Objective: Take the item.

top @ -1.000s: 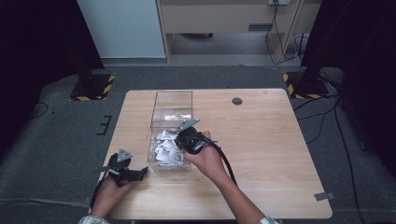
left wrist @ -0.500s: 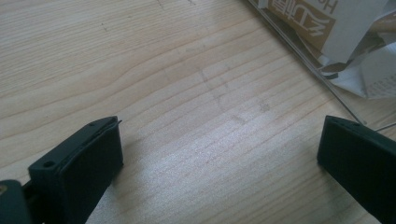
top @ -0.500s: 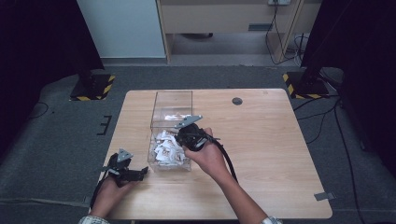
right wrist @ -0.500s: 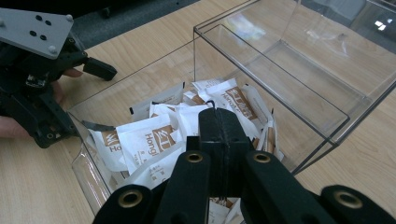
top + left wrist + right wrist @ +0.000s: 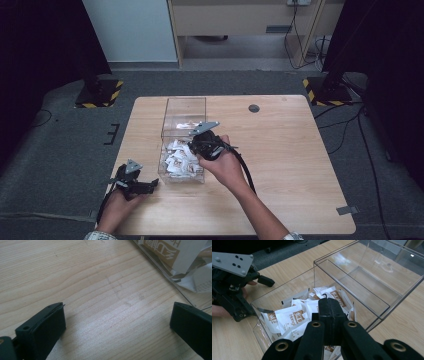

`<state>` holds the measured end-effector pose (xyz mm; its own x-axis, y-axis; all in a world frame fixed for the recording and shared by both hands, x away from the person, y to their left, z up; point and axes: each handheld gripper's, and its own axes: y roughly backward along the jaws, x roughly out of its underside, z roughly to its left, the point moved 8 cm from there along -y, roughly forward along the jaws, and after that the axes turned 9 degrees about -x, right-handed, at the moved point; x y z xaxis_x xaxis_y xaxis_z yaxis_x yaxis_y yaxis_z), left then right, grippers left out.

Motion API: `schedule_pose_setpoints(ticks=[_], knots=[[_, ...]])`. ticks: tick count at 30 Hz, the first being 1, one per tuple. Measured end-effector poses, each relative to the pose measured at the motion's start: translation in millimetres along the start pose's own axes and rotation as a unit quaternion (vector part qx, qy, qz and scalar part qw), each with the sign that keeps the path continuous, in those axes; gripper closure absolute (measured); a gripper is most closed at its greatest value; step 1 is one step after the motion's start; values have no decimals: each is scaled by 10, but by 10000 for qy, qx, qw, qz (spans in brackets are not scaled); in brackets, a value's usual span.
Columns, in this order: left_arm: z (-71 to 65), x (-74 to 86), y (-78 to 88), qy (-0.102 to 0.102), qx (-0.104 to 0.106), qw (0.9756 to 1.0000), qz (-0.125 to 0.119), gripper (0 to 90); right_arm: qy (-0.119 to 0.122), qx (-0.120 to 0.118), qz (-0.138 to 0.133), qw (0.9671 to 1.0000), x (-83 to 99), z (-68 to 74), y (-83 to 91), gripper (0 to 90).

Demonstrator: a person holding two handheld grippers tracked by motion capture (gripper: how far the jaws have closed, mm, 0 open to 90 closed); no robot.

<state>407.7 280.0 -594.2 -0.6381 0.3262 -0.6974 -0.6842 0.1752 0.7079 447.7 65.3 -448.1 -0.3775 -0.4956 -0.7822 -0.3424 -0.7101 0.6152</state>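
Note:
A clear plastic box (image 5: 185, 101) with two compartments stands on the wooden table (image 5: 280, 150). Its near compartment holds several white and brown sachets (image 5: 179, 158); the far compartment looks nearly empty. My right gripper (image 5: 194, 146) hovers over the near compartment, and in the right gripper view its jaws (image 5: 329, 303) are pressed together above the sachets (image 5: 293, 316) with nothing visible between them. My left gripper (image 5: 148, 186) rests on the table left of the box's near corner. It is open (image 5: 117, 322), with bare wood between its jaws.
The dividing wall of the box (image 5: 355, 287) rises just beyond my right gripper. The left gripper (image 5: 263, 298) lies outside the box's left wall. A small dark disc (image 5: 254, 108) sits in the tabletop far right of the box. Sachets (image 5: 165, 251) press against the box wall.
My right gripper has shifted a little farther along and up over the near compartment. The left gripper has stayed put.

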Motion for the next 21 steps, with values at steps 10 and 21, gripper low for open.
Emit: schedule_pose_setpoints(ticks=[10,21], knots=[[0,0,0,0,0,10000,2,0,18,11,-38,10000,-39,2,60,900],[0,0,0,-1,0,10000,0,0,44,38,-103,9999,-86,-2,118,900]])
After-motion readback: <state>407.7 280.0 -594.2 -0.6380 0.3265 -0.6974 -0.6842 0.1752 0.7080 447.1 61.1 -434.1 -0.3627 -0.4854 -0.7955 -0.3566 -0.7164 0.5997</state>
